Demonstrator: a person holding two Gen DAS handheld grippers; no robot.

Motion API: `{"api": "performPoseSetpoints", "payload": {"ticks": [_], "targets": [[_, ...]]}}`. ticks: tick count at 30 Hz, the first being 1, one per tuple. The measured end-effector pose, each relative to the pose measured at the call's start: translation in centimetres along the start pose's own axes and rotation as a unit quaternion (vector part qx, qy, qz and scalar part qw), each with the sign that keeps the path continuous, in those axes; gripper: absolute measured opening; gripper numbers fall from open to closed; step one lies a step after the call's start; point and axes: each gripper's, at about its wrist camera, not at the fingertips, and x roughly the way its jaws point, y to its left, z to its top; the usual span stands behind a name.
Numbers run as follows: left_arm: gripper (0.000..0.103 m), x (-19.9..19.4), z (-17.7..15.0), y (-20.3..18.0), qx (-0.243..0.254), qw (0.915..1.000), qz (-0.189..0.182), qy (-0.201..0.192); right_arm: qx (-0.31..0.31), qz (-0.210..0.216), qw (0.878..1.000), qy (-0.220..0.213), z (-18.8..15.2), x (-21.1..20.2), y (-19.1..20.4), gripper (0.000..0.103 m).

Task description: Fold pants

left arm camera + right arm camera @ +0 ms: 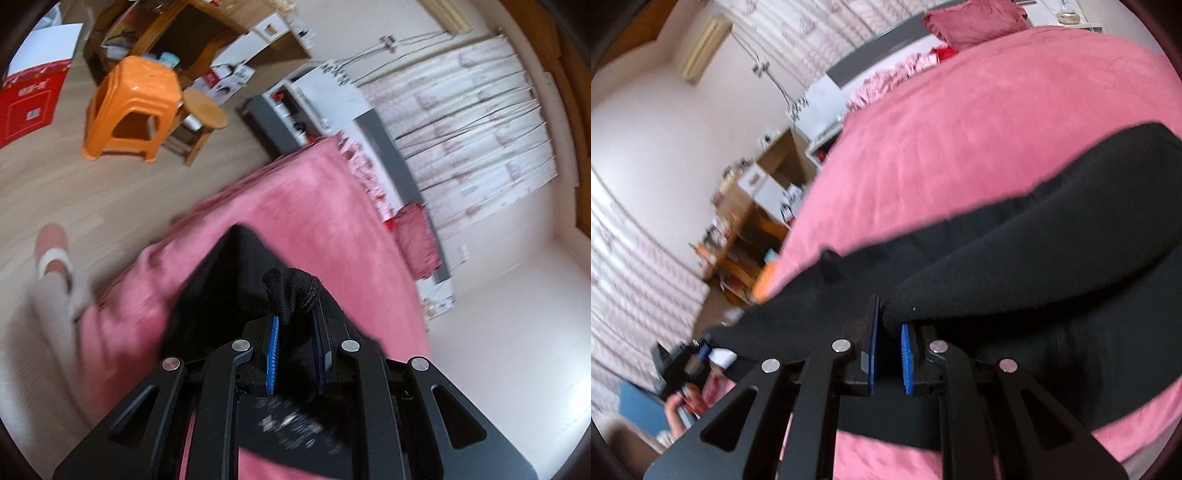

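Observation:
Black pants (pixel 218 280) lie on a pink bed cover (pixel 295 206). My left gripper (pixel 295 317) is shut on a bunched black fold of the pants that sticks up between its blue pads (pixel 272 354). In the right wrist view the pants (pixel 1034 266) stretch across the pink bed (pixel 960 129) from lower left to upper right. There my right gripper (pixel 891 321) is shut on a thick folded edge of the same pants, lifted above the layer beneath. The other gripper (pixel 679 365) shows small at lower left, held by a hand (pixel 674 410).
An orange plastic stool (pixel 133 107) and a round wooden stool (pixel 205 109) stand on the pale floor left of the bed. A person's slippered foot (pixel 51 251) is by the bed's edge. A red pillow (pixel 415 236) lies at the bed's head. Wooden shelves (pixel 746 236) stand beyond the bed.

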Motion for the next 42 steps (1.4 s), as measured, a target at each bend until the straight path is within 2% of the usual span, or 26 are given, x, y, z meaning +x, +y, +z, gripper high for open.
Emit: {"api": "performPoseSetpoints", "payload": {"ticks": [4, 6, 9, 10, 12, 13, 14, 19, 21, 23, 25, 28, 30, 31, 33, 34, 35, 37, 38, 40, 42], "targets": [[0.014, 0.2, -2.0, 2.0, -0.005, 0.9986, 0.036, 0.038, 0.014, -0.023, 0.999, 0.045, -1.7, 2.6, -2.1, 0.010], [0.014, 0.0, -2.0, 2.5, -0.014, 0.9988, 0.028, 0.037, 0.021, -0.027, 0.998, 0.061, -2.4, 2.9, -3.1, 0.010], [0.015, -0.1, -2.2, 1.9, -0.001, 0.9987, 0.035, 0.038, 0.044, -0.016, 0.997, 0.068, -2.4, 3.2, -3.9, 0.013], [0.022, -0.1, -2.3, 1.8, 0.003, 0.9986, 0.037, 0.038, 0.047, -0.015, 0.997, 0.066, -2.3, 3.1, -4.0, 0.014], [0.030, -0.2, -2.3, 1.6, 0.004, 0.9989, 0.032, 0.035, 0.057, -0.008, 0.997, 0.057, -2.3, 2.6, -4.4, 0.032], [0.034, -0.3, -2.3, 1.6, 0.001, 0.9991, 0.028, 0.033, 0.068, -0.002, 0.997, 0.046, -2.1, 2.3, -4.7, 0.044], [0.037, -0.4, -2.3, 1.7, -0.004, 0.9992, 0.024, 0.032, 0.077, 0.000, 0.996, 0.036, -2.0, 1.9, -5.0, 0.049], [0.038, -0.1, -2.0, 1.5, -0.018, 0.9988, 0.028, 0.035, 0.126, -0.027, 0.991, -0.016, 0.3, 0.1, -8.2, 0.051], [0.049, -0.2, -1.7, 1.6, -0.045, 0.9983, 0.013, 0.035, 0.162, -0.035, 0.985, -0.039, 0.8, -0.9, -9.9, 0.051], [0.072, -0.9, -1.0, 1.9, -0.090, 0.9956, -0.018, 0.020, 0.193, -0.041, 0.978, -0.060, 1.1, -1.9, -11.4, 0.053], [0.077, -1.7, -0.5, 1.9, -0.118, 0.9925, -0.030, 0.007, 0.210, -0.044, 0.974, -0.074, 1.2, -2.7, -12.5, 0.053], [0.077, -1.2, -0.7, 1.3, -0.125, 0.9903, -0.003, 0.060, 0.224, -0.052, 0.969, -0.086, 1.3, -3.3, -13.6, 0.053], [0.077, -1.3, -1.2, 0.7, -0.107, 0.9918, 0.014, 0.069, 0.227, -0.052, 0.968, -0.090, 1.2, -3.3, -13.7, 0.053], [0.077, -1.1, -1.3, 0.1, -0.081, 0.9935, 0.033, 0.074, 0.227, -0.054, 0.968, -0.092, 1.4, -3.2, -13.7, 0.053], [0.071, -0.6, -1.4, -0.6, -0.037, 0.9945, 0.059, 0.078, 0.225, -0.063, 0.968, -0.096, 2.0, -3.2, -13.8, 0.052], [0.055, -0.2, -1.4, -1.0, -0.013, 0.9930, 0.086, 0.080, 0.223, -0.073, 0.967, -0.096, 2.4, -3.1, -14.0, 0.048], [0.034, 0.3, -1.4, -0.9, 0.005, 0.9904, 0.110, 0.083, 0.221, -0.079, 0.967, -0.096, 2.6, -3.3, -14.2, 0.039], [0.013, 1.1, -1.2, -0.7, 0.027, 0.9856, 0.140, 0.091, 0.224, -0.086, 0.967, -0.087, 3.3, -3.1, -14.8, 0.027], [0.009, 1.3, -1.0, -0.4, 0.025, 0.9846, 0.145, 0.094, 0.224, -0.086, 0.967, -0.084, 3.5, -3.1, -14.8, 0.020], [0.005, 0.9, -0.2, -0.1, 0.009, 0.9870, 0.138, 0.082, 0.220, -0.088, 0.968, -0.085, 3.9, -3.7, -14.3, 0.015], [0.004, -0.3, 0.7, -0.4, 0.000, 0.9910, 0.118, 0.063, 0.207, -0.072, 0.971, -0.100, 4.5, -5.5, -13.2, 0.014]]}}
